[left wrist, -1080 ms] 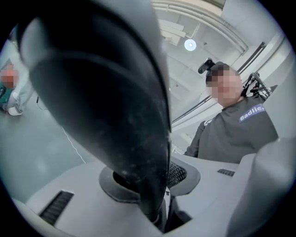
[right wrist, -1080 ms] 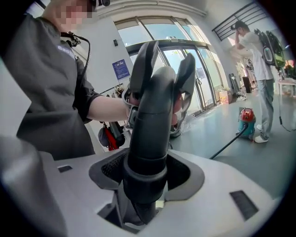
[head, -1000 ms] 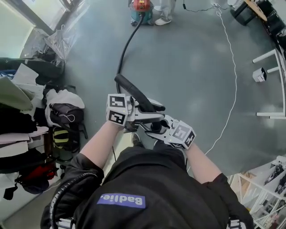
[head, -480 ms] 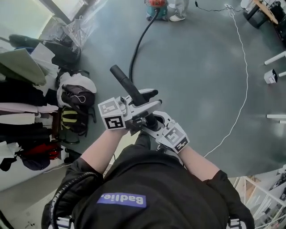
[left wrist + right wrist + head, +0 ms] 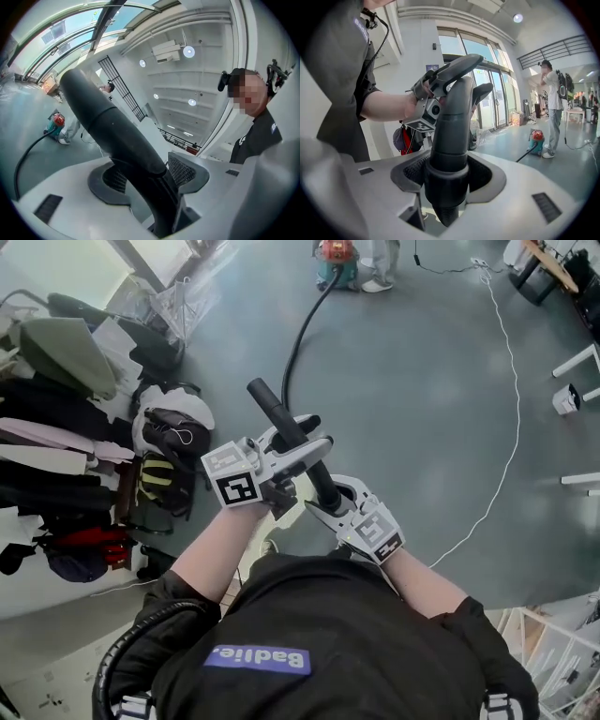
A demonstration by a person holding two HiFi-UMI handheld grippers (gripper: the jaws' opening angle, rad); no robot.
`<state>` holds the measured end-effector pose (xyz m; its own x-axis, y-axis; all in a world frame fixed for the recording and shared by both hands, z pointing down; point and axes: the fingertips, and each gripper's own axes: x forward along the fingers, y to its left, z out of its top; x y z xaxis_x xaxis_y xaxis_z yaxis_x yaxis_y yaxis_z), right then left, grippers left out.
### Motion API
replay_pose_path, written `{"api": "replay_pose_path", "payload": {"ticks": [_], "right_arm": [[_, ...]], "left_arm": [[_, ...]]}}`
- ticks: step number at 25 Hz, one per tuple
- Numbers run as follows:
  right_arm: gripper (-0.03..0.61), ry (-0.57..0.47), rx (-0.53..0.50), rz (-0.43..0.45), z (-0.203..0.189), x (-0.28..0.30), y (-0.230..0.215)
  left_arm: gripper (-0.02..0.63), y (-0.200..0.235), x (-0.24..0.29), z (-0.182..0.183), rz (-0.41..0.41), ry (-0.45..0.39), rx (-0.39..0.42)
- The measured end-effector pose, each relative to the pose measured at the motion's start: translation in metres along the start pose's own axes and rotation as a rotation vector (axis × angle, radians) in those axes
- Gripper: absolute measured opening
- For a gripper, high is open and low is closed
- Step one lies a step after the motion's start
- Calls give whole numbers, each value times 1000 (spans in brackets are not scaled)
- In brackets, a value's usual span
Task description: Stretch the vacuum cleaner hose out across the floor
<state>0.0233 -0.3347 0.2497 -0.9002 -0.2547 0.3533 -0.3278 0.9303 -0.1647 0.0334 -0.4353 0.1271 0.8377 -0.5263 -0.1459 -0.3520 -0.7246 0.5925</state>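
Two grippers shared one handle [image 5: 286, 427] in the head view, held close in front of the person's chest. The left gripper [image 5: 307, 435] straddled the handle's upper stretch and the right gripper [image 5: 328, 498] took it lower down, likely so that one could carry the load while the other shifted. From the handle the hose [image 5: 298, 329] dropped to the floor [image 5: 422, 381] and ran in a shallow curve to the vacuum [image 5: 336, 251], which stood near the floor's far edge. That curve suggested there was slack left to pull out. Bags [image 5: 159, 442] and clothes crowded the floor's left edge, and a white cable [image 5: 511, 381] trailed along the right.

In the left gripper view the handle rose slanting between the fingers [image 5: 182, 170]. They had just been opening and stood wide, with the handle between them but, as far as I could judge, not pinched. This looked like a release ahead of a fresh hold. The hose and the vacuum showed small at the far left.

In the right gripper view the fingers [image 5: 412, 171] were clamped on the handle's thick collar, one pad against each side, just above the ribbed hose end. A hold on the collar made sense: it is stiff and gives the pull a firm purchase, where the ribbed part would flex. The left gripper showed further up the handle, its fingers spread.
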Motion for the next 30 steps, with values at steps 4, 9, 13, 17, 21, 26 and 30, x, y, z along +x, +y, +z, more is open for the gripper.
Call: {"api": "replay_pose_path", "payload": {"ticks": [4,9,13,17,21,26,30], "right_arm": [[224,16,-32,-60,10,31,38],[224,13,-30,-155,25,90,93],[224,3,1,-204,33,112,130],[225,11,-11,-161,21,118,157],[227,-4,5,-90,14,100,171],[236,-73,10,20,16,56,177],[233,-122,-24,136,0,34,200]], "left_arm": [[245,-12,-49,11,-66,41,11],[258,-12,-128,23,-116,122,18],[261,-22,-165,25,-141,157,-14],[225,-54,-174,16,-202,214,15],[165,-84,-171,-12,-230,308,63],[138,-120,-158,-55,-236,393,29],[137,-149,-146,-95,-228,459,44]]}}
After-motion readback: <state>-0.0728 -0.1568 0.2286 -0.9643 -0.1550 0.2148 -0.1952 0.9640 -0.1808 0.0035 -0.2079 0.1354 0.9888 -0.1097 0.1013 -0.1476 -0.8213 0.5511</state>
